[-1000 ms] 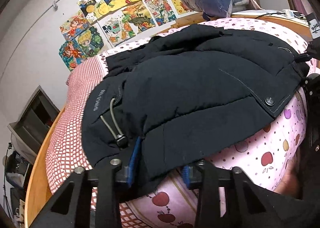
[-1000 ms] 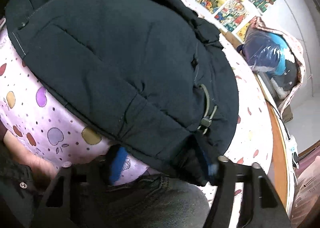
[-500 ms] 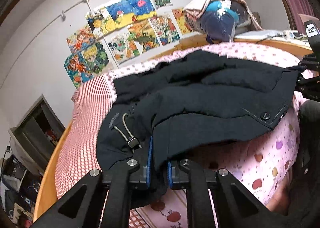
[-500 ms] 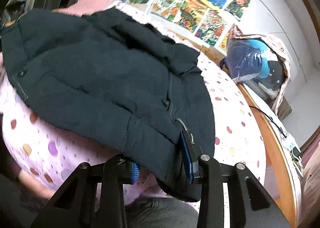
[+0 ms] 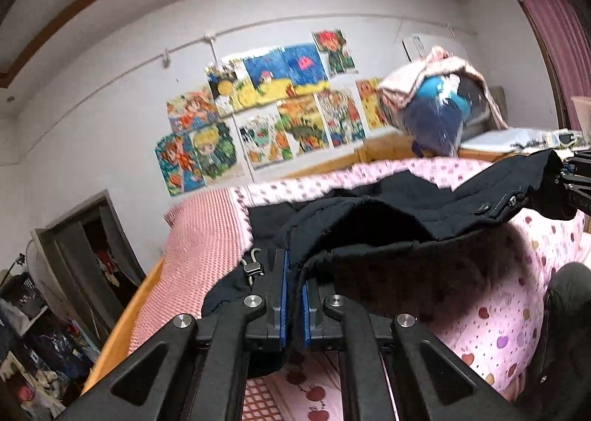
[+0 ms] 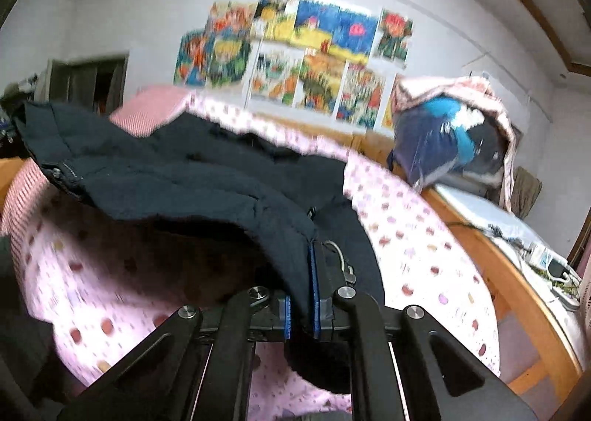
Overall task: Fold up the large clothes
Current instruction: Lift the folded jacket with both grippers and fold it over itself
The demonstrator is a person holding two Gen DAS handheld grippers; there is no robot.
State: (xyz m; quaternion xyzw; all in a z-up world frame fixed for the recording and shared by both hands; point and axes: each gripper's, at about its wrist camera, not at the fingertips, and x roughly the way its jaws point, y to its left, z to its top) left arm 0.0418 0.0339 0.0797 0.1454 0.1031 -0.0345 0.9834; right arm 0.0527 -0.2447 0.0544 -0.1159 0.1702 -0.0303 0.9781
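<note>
A: What is the room, and where is the coat?

B: It is a bedroom with a white wall [image 5: 110,118] covered by bright children's drawings [image 5: 266,118]. A bed [image 5: 509,310] with a pink spotted sheet fills the near part, and a red checked blanket [image 5: 203,236] lies on its left side. At the far right there is a bundle [image 5: 436,118] of bedding. The dark padded jacket [image 5: 388,221] lies across the middle of the bed, with its near edge lifted off the sheet.

A: Who holds it?

B: Both tools. The left gripper [image 5: 291,295] has its jaws closed on the near hem at the left, next to a cord toggle [image 5: 253,267]. The right gripper [image 6: 301,295] has its jaws clamped on the same hem at the right.

A: How will it handle?

B: I judge it is soft, thick and rather heavy, so it sags between the two holds and will not keep a sharp crease. The hem corners seem good places to hold, because the seam there is firm.

A: Which way does it lie?

B: Its hem is near and its top seems to be toward the far wall, so I think the long axis runs from near to far.
</note>
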